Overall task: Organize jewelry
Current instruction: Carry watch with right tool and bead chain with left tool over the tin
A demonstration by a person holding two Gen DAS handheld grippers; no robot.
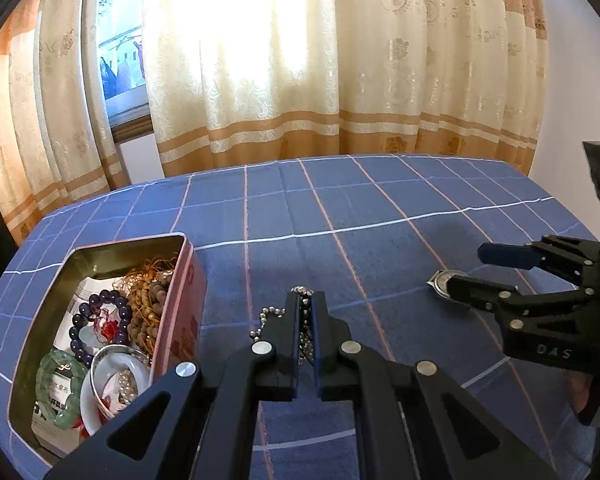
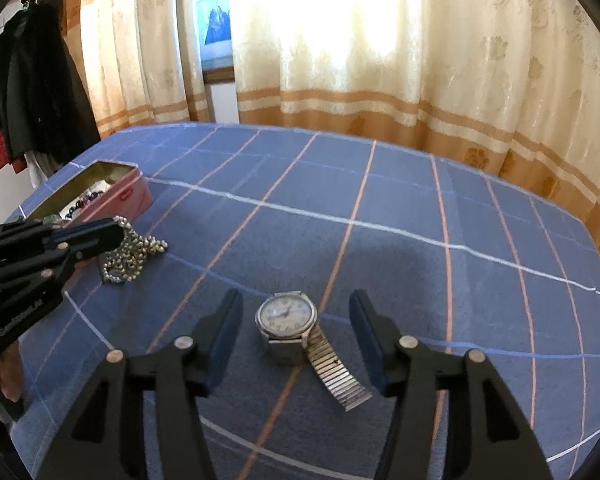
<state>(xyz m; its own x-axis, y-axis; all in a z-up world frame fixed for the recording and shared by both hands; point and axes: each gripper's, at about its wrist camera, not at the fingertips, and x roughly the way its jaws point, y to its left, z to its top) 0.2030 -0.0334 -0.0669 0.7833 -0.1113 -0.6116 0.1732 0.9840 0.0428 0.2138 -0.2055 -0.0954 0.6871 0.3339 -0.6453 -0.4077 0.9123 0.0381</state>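
— Cream-and-tan curtains (image 2: 380,60) are hanging behind the blue checked counter (image 2: 420,208). Any writing?

— "DAS" is showing on my right gripper (image 1: 466,266); its jaws are standing apart around the wristwatch (image 2: 287,318), not touching it.

— And your left gripper (image 1: 306,300)?

— It's pinching the bead chain (image 2: 132,248) beside the open pink tin (image 1: 188,280) near the counter's left edge. Bare cloth is lying open beyond.

Blue checked tablecloth (image 2: 380,184) under tin (image 1: 188,280), watch (image 2: 286,316), bead chain (image 2: 136,256).
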